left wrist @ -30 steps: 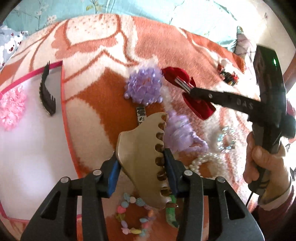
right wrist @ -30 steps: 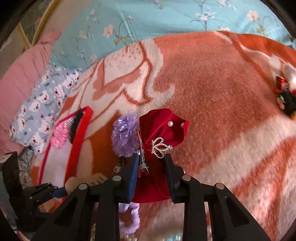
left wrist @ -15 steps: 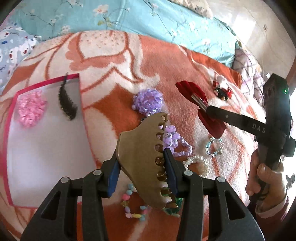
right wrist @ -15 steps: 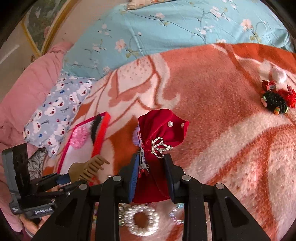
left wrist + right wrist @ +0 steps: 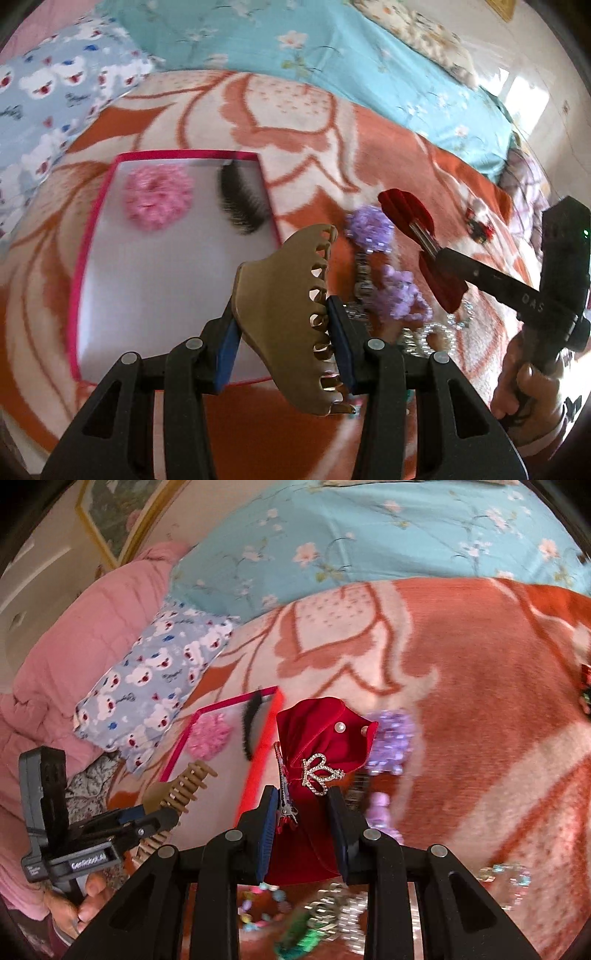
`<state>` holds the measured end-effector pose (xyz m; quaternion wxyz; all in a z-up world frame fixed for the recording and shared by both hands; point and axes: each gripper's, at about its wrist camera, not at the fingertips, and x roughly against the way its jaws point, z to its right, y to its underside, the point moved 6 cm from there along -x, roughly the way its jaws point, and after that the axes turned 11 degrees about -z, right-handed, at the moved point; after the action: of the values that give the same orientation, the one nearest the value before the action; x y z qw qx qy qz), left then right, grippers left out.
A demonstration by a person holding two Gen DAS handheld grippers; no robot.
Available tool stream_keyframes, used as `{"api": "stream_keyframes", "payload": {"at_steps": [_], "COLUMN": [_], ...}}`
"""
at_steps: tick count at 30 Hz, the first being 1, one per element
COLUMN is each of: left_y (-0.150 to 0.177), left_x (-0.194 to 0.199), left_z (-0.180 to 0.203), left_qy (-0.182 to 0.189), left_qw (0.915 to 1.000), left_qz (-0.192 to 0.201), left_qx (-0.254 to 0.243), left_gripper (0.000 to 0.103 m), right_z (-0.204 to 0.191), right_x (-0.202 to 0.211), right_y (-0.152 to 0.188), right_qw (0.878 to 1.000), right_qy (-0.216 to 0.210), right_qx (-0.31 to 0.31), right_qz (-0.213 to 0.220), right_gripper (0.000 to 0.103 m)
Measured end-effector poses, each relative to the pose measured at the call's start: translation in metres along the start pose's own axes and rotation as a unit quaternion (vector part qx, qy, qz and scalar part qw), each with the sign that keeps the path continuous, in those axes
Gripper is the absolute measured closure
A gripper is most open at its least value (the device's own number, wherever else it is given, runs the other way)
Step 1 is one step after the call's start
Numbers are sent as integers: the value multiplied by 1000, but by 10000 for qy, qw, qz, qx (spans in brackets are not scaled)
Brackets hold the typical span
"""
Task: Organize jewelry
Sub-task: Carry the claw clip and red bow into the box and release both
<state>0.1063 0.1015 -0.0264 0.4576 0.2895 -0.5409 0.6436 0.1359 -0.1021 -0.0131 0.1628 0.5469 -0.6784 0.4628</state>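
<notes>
A matte bronze-gold hair claw [image 5: 291, 317], a deep red velvet bow [image 5: 317, 753] with a silver rhinestone crown, lilac sequinned scrunchie [image 5: 369, 227], pink fluffy scrunchie [image 5: 159, 199] and black comb [image 5: 240, 203] in a white, pink-rimmed tray [image 5: 147, 295], on an orange-and-cream floral blanket [image 5: 295, 122].

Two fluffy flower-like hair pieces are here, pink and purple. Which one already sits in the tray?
The pink flower piece lies inside the pink-rimmed tray, beside a black comb. The purple one lies outside on the blanket.

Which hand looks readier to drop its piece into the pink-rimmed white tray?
Probably the left. The left gripper holds the tan plastic claw clip right over the pink-rimmed white tray. The right gripper, clamped on the red velvet bow, hangs beside the tray above the blanket.
</notes>
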Motion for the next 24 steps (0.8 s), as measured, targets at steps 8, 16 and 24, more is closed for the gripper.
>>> {"api": "stream_keyframes", "payload": {"at_steps": [8,16,24], "left_y": [1,-2,-16], "left_x": [11,12,-11], "left_z": [-45,-82,-116], "left_qy": [-251,-455,-643], "left_qw": [9989,9961,9921], "left_qz": [142,196,122], "left_qx": [373,730,1074], "left_gripper": [60,60,60], "right_z": [-44,-86,-119], "right_x": [-28,-63,-117], "right_y": [-2,-9,-14], "right_qw": [9989,9959,9906], "right_qy": [-225,-477,-529], "right_qx": [359,685,1049], "right_qz": [-197,-358,-704], "right_gripper": [76,76,76]}}
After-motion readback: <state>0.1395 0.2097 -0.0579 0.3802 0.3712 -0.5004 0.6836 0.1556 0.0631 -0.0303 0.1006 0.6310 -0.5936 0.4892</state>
